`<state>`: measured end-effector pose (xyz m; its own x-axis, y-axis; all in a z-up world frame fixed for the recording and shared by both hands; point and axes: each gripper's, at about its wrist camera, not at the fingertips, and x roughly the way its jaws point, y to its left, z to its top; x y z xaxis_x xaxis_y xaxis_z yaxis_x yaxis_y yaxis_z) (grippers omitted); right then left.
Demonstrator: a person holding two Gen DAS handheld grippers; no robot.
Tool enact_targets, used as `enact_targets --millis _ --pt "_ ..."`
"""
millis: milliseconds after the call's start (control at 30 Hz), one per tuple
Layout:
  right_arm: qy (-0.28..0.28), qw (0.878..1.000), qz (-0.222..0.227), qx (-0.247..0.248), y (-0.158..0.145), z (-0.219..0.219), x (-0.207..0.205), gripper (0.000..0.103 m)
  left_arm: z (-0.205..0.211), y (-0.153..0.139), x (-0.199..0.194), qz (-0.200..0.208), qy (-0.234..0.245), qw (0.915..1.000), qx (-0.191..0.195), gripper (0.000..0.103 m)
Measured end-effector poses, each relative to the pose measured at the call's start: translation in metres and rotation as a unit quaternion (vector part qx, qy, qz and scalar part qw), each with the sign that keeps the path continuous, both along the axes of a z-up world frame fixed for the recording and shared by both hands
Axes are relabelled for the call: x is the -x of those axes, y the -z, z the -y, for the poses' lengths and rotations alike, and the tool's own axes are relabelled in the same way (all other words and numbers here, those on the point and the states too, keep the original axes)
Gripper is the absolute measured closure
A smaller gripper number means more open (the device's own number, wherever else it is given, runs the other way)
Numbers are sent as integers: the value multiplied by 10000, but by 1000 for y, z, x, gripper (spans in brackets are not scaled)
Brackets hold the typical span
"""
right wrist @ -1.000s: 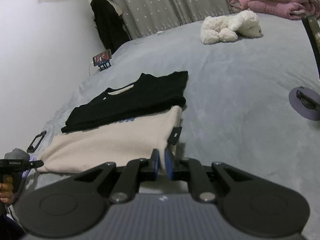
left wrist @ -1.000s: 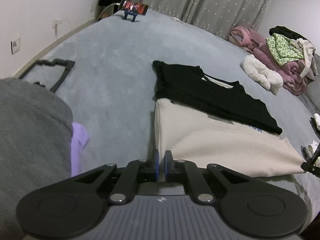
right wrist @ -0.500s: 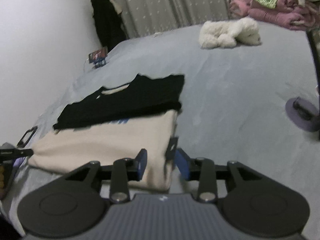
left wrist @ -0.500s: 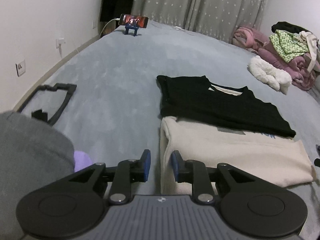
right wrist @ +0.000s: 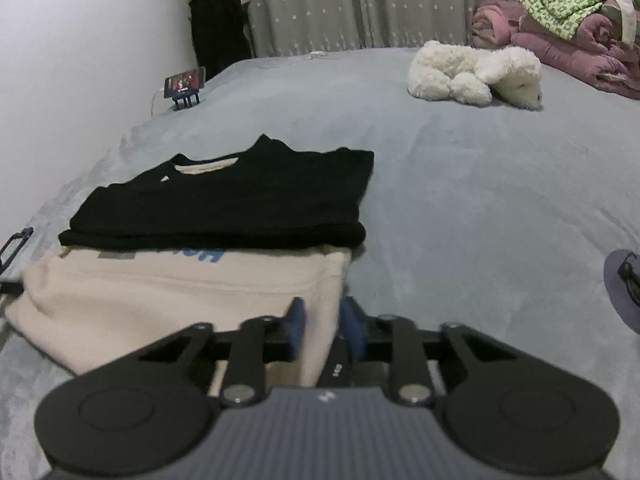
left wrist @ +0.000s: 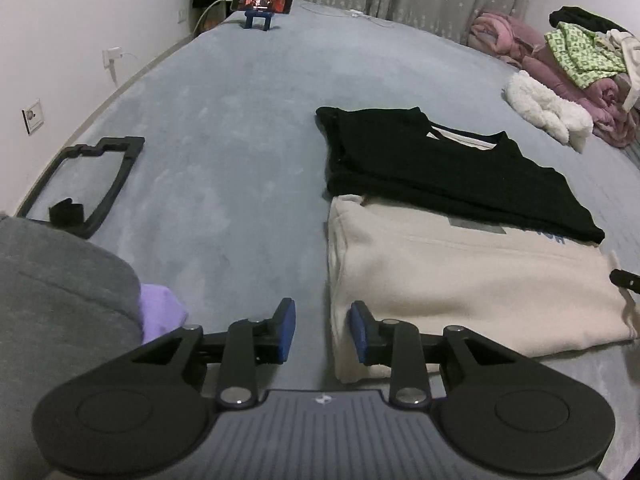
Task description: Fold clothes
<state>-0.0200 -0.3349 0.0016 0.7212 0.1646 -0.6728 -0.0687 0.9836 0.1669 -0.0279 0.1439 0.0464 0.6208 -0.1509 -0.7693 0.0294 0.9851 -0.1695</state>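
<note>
Left wrist view: the left tongs stood apart and widening, empty, with the near left corner of the cream sweatshirt just beside the right pad; a second earlier they had been pinched together at that edge. The sweatshirt lay folded flat on the grey bed, its far edge tucked under the folded black top, so both garments appeared done, while a heap of unfolded clothes at the far right remained. Right wrist view: the right tongs were narrow and closing with the sweatshirt's right edge between the pads; half a second earlier they had stood wider, and a second earlier they had been shut. Whether the pads pressed the cloth could not be told through the blur. The white plush toy lay well apart.
</note>
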Motion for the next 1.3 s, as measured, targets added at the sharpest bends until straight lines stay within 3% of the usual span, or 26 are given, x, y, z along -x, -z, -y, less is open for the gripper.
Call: enact_targets --millis 300,433,600,667,700,733,967,1300 --pt "142 9999 79 34 -4 -3 -1 91 -14 -17 -7 397 -213 9984 348 69" --pt "211 9997 62 -58 -3 -1 -3 82 -8 -13 -29 499 -196 9977 408 65" --pt "216 9998 -13 -52 2 -4 -10 81 7 2 -52 444 9 9986 289 65" --pt "191 9998 -16 -6 4 -6 -12 83 12 10 -56 373 26 9991 185 72" --pt "184 9998 -8 12 4 -7 -12 85 14 11 -56 377 83 9991 157 89" --pt "177 9998 1 30 4 -7 -12 88 16 12 -56 381 140 9991 129 91" --pt "183 9997 173 54 -1 -7 -8 92 19 -1 -45 842 218 9962 -66 94" --pt "306 9989 367 -23 -7 -4 -5 93 18 0 -46 987 16 9951 5 94"
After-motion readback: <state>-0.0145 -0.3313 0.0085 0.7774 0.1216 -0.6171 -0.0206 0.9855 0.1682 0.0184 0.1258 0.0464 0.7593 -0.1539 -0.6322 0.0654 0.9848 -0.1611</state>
